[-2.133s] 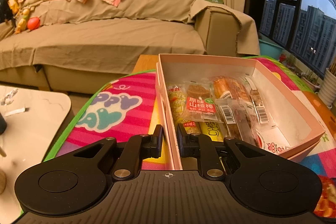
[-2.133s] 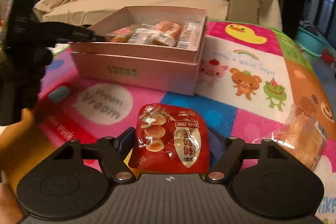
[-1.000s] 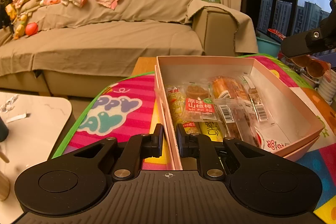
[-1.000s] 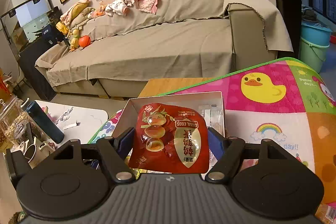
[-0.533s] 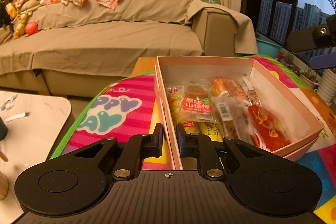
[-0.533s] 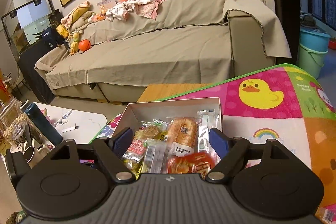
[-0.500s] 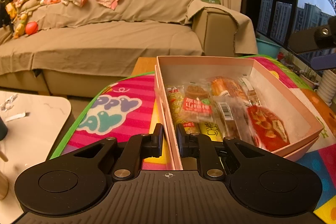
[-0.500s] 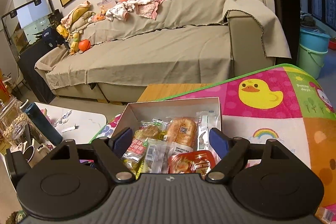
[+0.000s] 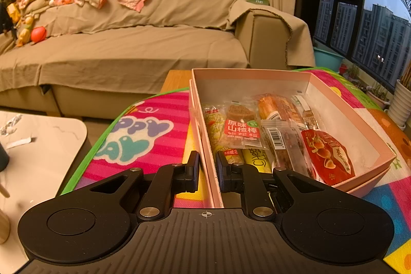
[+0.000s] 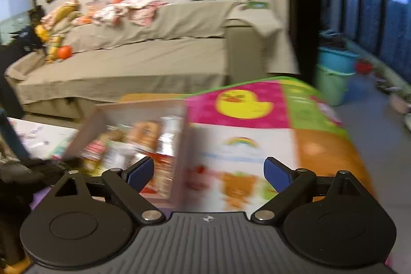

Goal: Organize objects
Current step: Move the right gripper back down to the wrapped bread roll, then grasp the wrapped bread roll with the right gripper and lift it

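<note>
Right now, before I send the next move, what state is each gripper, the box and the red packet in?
left gripper: shut on the pink box's near wall.
right gripper: open, empty; view blurred.
pink box: open, no lid on, snacks inside.
red quail egg packet: lying in the box at its right side, free.

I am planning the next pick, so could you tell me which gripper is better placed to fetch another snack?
Probably the right gripper: its fingers are open and empty above the mat. The left gripper is shut on the pink box wall, steadying it.
</note>
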Available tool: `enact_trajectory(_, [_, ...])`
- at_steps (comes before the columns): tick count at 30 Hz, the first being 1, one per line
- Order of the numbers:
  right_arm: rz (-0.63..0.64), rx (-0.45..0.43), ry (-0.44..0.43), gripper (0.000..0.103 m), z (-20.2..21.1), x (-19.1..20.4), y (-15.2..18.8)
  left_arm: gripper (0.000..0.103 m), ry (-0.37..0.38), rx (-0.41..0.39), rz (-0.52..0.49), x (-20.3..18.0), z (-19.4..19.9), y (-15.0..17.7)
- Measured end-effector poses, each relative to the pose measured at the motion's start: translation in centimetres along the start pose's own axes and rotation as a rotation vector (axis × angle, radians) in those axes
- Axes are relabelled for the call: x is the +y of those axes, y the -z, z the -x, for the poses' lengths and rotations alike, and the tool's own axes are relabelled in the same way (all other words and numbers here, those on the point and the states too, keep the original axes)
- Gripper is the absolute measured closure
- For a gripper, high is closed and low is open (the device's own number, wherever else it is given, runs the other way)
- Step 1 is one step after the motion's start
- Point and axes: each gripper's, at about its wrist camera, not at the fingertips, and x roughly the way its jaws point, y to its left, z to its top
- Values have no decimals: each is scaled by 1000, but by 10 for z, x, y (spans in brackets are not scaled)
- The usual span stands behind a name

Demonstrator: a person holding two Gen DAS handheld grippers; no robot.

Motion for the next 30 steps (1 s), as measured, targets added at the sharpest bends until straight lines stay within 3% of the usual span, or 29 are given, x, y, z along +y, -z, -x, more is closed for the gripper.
enact_trajectory(7, [-198, -2, 107, 2, 23, -73, 30, 87, -2, 1, 1, 0, 0, 0])
enact_trajectory(12, [-322, 87, 114, 1, 10, -105, 52, 87, -2, 1, 2, -1, 1, 0])
enact_trajectory(18, [-328, 155, 88, 1, -14, -96, 67, 87, -1, 1, 3, 0, 1, 0])
enact_trajectory(24, [-278, 169, 102, 1, -25, -79, 70, 87, -1, 1, 3, 0, 1, 0])
enact_trajectory(30, [-231, 194, 117, 21, -29, -71, 76, 87, -4, 1, 4, 0, 1, 0])
